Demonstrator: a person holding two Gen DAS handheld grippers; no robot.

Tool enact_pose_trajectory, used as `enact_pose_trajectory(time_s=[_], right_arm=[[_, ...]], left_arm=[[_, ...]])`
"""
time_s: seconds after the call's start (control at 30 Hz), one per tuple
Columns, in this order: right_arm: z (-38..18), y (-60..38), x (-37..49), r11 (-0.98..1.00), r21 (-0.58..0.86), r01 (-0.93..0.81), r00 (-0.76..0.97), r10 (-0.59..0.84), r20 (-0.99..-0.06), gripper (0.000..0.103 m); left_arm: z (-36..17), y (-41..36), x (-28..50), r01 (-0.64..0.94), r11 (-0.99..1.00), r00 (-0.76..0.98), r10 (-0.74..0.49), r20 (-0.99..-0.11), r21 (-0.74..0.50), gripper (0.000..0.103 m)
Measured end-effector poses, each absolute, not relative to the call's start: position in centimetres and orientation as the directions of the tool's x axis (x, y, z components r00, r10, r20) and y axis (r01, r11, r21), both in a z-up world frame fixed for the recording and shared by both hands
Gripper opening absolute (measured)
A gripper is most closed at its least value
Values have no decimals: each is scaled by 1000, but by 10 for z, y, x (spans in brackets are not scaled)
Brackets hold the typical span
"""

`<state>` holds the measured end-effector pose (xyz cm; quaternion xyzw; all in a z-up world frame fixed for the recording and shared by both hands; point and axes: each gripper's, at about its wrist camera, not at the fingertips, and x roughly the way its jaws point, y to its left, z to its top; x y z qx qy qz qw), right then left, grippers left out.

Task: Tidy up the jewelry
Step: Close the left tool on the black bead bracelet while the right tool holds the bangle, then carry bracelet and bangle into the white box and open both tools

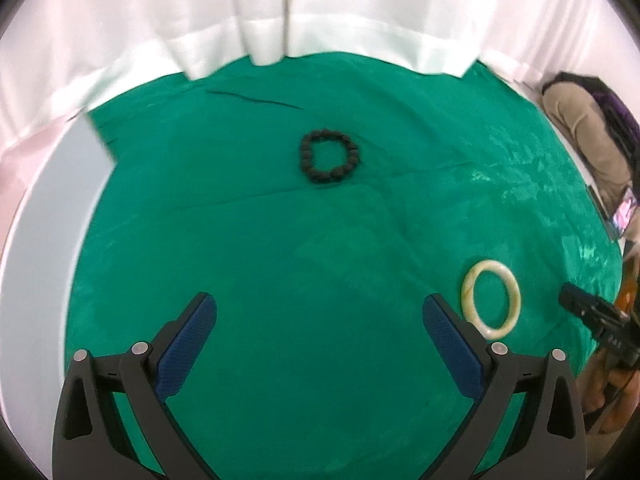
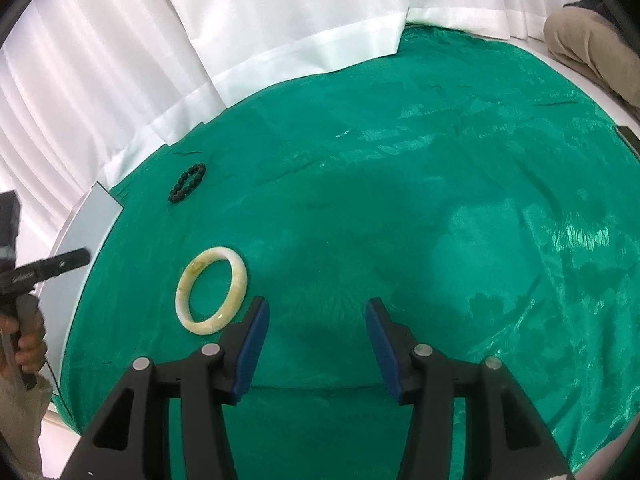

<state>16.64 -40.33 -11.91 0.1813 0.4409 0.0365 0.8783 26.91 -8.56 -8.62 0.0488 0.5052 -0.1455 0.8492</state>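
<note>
A black beaded bracelet (image 1: 329, 156) lies flat on the green cloth (image 1: 280, 248), ahead of my left gripper (image 1: 320, 312), which is wide open and empty above the cloth. A pale cream jade bangle (image 1: 491, 298) lies just right of its right finger. In the right wrist view the bangle (image 2: 211, 290) lies just left of my right gripper (image 2: 317, 316), which is open and empty. The beaded bracelet (image 2: 187, 182) lies far off at the upper left there.
White curtains (image 2: 280, 20) hang along the cloth's far edge. A grey board (image 2: 86, 220) lies at the cloth's left edge. A person in beige (image 1: 588, 144) sits at the right with a phone (image 1: 624, 216). The other gripper shows at each view's edge (image 2: 48, 268).
</note>
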Motion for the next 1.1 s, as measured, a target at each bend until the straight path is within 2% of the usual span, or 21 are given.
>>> enact_pose_trajectory(time_s=[0.27,0.37,0.47,0.6,0.67,0.8,0.87,0.9,0.93,0.97,1.1], right_arm=[[-117,-413,162,922,374,101,624,234,-746,51],[-119,-416,161,917,381,113,627,232,-744,51],[-124,-417,163,908,399,125,618,244,-747,51],[-128,-415,166,908,400,123,608,250,-754,51],[-128,-415,166,906,406,122,607,256,-752,51],[-128,-413,167,905,409,120,605,260,-753,51],[-128,-412,165,905,408,121,603,259,-754,51],[-128,-413,165,905,408,121,603,259,-754,51],[-128,-414,165,904,410,123,603,260,-754,51],[-128,-413,165,903,410,125,604,258,-754,51],[-127,-412,166,903,411,127,606,257,-753,51]], left_arm=[[-87,-130,326,489,869,394,-292,-872,-70,102],[-94,-148,343,566,824,381,-278,-882,-15,103],[-108,-166,356,609,787,419,-219,-881,95,102],[-123,-181,373,650,751,425,-233,-875,116,99],[-131,-183,383,654,750,408,-235,-882,102,81],[-148,-176,400,642,766,349,-258,-901,29,64],[-150,-172,402,652,758,329,-289,-899,-5,47],[-148,-171,401,653,757,327,-288,-900,-5,43],[-147,-169,402,654,756,318,-285,-904,-9,29],[-146,-167,402,651,759,307,-282,-909,-16,12],[-139,-154,396,612,790,300,-262,-917,-25,9]])
